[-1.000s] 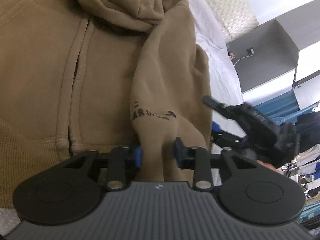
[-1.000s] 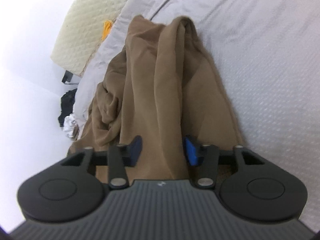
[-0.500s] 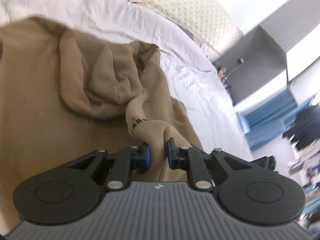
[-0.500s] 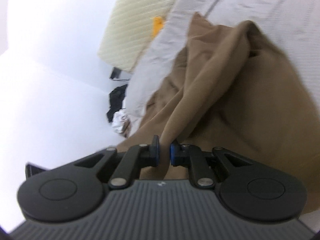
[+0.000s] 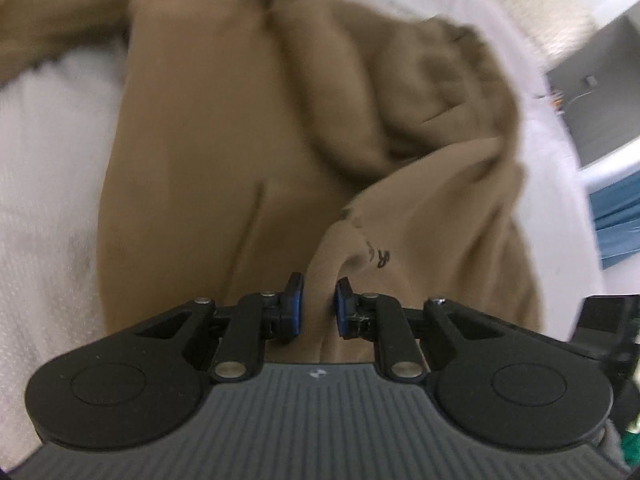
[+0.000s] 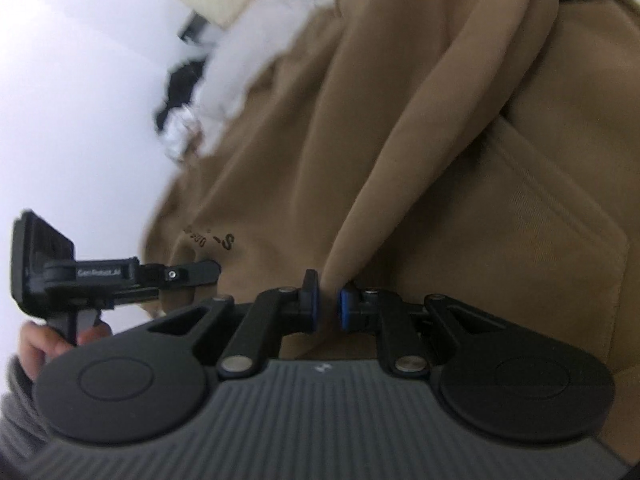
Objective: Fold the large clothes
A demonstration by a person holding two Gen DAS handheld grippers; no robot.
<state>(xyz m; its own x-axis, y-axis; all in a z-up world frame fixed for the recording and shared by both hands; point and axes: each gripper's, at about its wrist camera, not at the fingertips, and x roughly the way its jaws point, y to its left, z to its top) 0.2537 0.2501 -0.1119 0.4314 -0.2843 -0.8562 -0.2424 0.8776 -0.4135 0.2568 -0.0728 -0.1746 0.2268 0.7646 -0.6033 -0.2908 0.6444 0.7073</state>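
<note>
White bedding (image 5: pixel 48 208) covers the bed on which the tan hoodie (image 5: pixel 224 128) lies spread and bunched, with a grey cabinet (image 5: pixel 600 92) at the far right. Left gripper (image 5: pixel 318 304) is clamped on a printed fold of the hoodie, its blue pads (image 5: pixel 294 304) pressing the cloth. Right gripper (image 6: pixel 328 304) is likewise clamped on a raised fold of the hoodie (image 6: pixel 400 140); the person's hand (image 6: pixel 48 340) holding the left gripper (image 6: pixel 204 276) appears at the lower left.

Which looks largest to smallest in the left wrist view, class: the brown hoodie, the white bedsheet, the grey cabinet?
1. brown hoodie, filling most of the view
2. white bedsheet, showing on both sides of it
3. grey cabinet, a small patch at the right edge

The cabinet lies farther back, so it may really be larger.
</note>
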